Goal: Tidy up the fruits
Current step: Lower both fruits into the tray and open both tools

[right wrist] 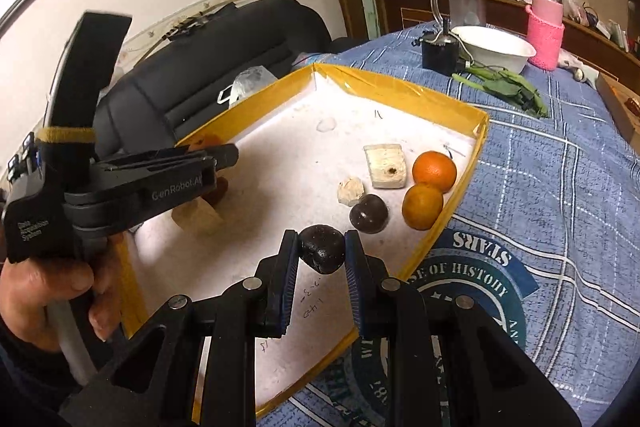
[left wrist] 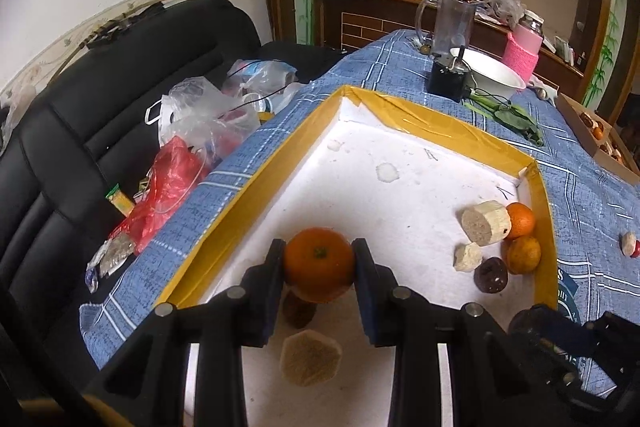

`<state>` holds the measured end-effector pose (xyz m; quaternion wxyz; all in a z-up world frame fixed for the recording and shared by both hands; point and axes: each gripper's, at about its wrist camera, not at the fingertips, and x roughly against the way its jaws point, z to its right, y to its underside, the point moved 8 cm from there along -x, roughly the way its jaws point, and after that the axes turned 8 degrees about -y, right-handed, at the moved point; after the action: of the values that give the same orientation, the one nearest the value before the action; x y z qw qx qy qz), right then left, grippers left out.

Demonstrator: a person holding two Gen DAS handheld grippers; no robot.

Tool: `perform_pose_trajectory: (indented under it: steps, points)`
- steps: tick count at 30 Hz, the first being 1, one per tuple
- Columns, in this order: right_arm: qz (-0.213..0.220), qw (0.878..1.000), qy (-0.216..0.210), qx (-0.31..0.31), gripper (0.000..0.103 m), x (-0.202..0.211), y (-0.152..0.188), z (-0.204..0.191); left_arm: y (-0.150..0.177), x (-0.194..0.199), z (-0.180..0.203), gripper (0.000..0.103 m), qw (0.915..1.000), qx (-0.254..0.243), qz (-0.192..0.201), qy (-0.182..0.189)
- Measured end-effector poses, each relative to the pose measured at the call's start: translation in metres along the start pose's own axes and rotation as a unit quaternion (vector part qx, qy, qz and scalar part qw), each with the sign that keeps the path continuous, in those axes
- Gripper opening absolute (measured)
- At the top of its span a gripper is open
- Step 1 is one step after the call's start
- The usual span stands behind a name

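A white tray with a yellow taped rim (left wrist: 304,131) (right wrist: 400,87) lies on the blue checked cloth. My left gripper (left wrist: 318,267) is shut on an orange (left wrist: 319,264) above the tray's near left part; it also shows in the right wrist view (right wrist: 216,159). My right gripper (right wrist: 322,251) is shut on a dark round fruit (right wrist: 322,248) over the tray's near edge. Two oranges (right wrist: 434,171) (right wrist: 422,206), another dark fruit (right wrist: 369,213) and pale cut pieces (right wrist: 386,165) lie by the tray's right wall. A tan cut piece (left wrist: 310,357) and a dark fruit (left wrist: 298,309) lie under my left gripper.
A white bowl (left wrist: 494,71), a black box (left wrist: 446,77), a clear jug (left wrist: 450,19), a pink bottle (left wrist: 522,47) and green leaves (left wrist: 508,115) stand beyond the tray. Plastic bags (left wrist: 192,131) lie on the black seat at left. A small red and white piece (left wrist: 630,243) lies on the cloth at right.
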<state>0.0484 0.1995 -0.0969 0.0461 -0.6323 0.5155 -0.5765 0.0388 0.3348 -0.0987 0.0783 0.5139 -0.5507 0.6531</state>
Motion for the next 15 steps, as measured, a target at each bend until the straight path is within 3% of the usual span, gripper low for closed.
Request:
perform_pose_trajectory:
  steps: [15]
  points:
    - [-0.006, 1.000, 0.017, -0.001, 0.022, -0.015, -0.003, 0.009, -0.001, -0.015, 0.000, 0.036, 0.9998, -0.012, -0.017, -0.007]
